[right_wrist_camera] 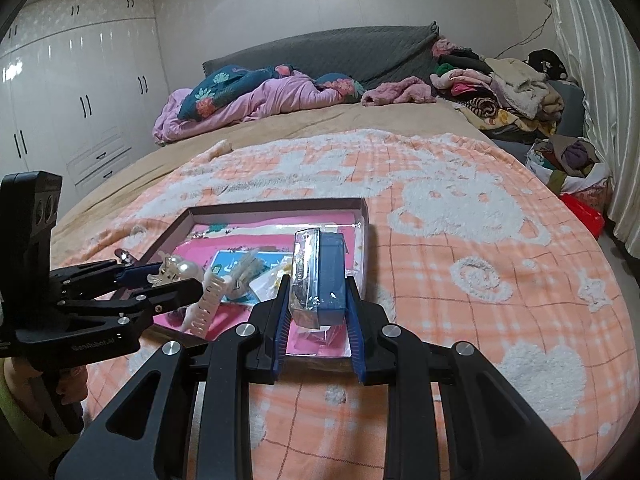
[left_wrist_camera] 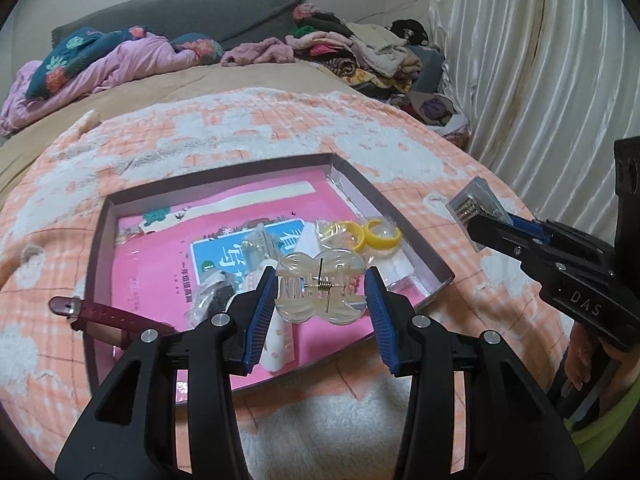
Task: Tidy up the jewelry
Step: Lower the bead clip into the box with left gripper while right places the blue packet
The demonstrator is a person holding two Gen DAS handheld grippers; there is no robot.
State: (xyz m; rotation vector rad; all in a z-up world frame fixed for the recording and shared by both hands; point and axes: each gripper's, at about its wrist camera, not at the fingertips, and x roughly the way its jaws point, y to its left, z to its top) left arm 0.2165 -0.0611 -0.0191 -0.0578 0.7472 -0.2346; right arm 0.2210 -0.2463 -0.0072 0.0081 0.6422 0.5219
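Observation:
My left gripper [left_wrist_camera: 320,292] is shut on a clear plastic hair claw clip [left_wrist_camera: 320,294], held above the near part of a shallow box tray [left_wrist_camera: 100,248]. The tray has a pink book as its floor and holds two yellow rings [left_wrist_camera: 384,236], plastic packets and a white tube. A maroon watch strap [left_wrist_camera: 100,316] lies across the tray's left wall. My right gripper [right_wrist_camera: 318,284] is shut on a small blue and clear jewelry case [right_wrist_camera: 320,276], over the tray's near right corner. In the right wrist view the left gripper [right_wrist_camera: 172,276] carries the clip [right_wrist_camera: 176,270] beside a white claw clip [right_wrist_camera: 208,300].
The tray [right_wrist_camera: 276,206] rests on a peach and white fleece blanket [right_wrist_camera: 460,260] on a bed. Purple bedding [right_wrist_camera: 260,100] and a clothes pile [right_wrist_camera: 500,84] lie at the far end. Curtains [left_wrist_camera: 540,80] hang on the right, white wardrobes [right_wrist_camera: 80,100] stand on the left.

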